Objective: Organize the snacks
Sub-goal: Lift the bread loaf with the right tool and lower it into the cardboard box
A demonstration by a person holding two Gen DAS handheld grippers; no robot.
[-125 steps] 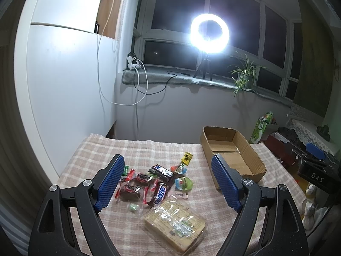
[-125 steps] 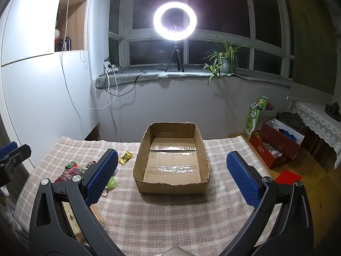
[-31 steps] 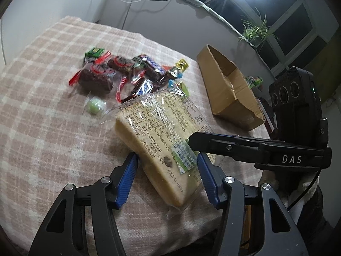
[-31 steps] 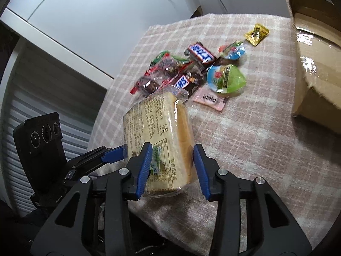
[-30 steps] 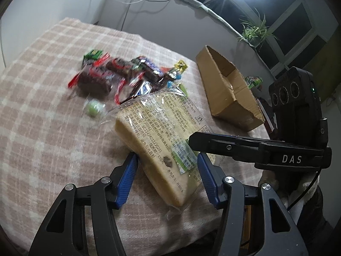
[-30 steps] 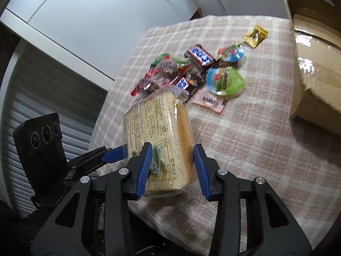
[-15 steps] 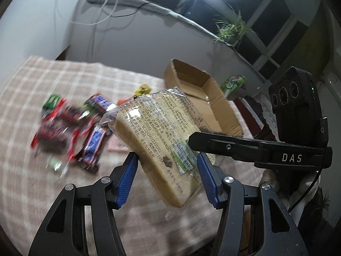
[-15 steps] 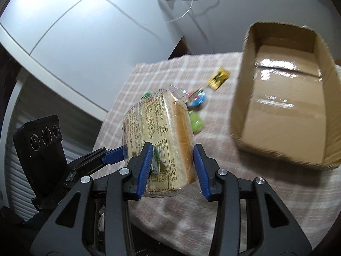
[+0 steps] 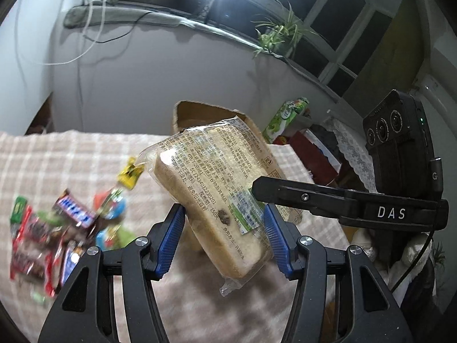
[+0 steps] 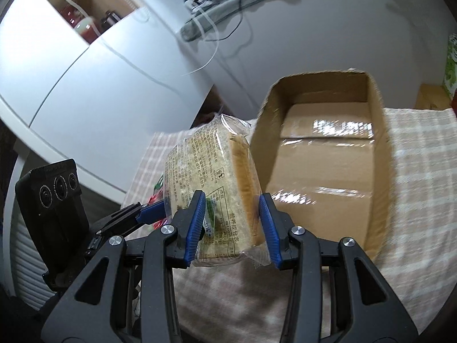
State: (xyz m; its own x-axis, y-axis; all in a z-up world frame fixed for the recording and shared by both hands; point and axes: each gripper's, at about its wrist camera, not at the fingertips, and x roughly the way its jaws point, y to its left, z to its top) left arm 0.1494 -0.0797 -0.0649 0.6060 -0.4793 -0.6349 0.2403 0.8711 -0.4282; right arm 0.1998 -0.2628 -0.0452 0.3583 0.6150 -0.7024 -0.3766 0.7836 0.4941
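Observation:
A clear-wrapped loaf of sliced bread (image 9: pixel 217 188) hangs in the air above the checked tablecloth (image 9: pixel 71 154). My left gripper (image 9: pixel 224 237) is shut on its near end. From the side my right gripper (image 10: pixel 231 225) is shut on the same loaf (image 10: pixel 217 177), one of its fingers (image 9: pixel 300 197) reaching in across the left wrist view. The open cardboard box (image 10: pixel 380 131) lies just right of the loaf and holds nothing; in the left wrist view its rim (image 9: pixel 200 111) shows behind the bread. A pile of small wrapped snacks (image 9: pixel 57 228) lies on the cloth at the left.
A white cabinet (image 10: pixel 71 85) stands left of the table. On the floor to the right are a green carton (image 9: pixel 288 114) and a red box (image 9: pixel 311 154). Behind runs a windowsill with cables (image 9: pixel 94 14) and a plant (image 9: pixel 277 34). The table's near edge is close below the grippers.
Both grippers have lifted the bread off the cloth and carried it to the right, up to the box's side. The snack pile has slid away to the left of the view.

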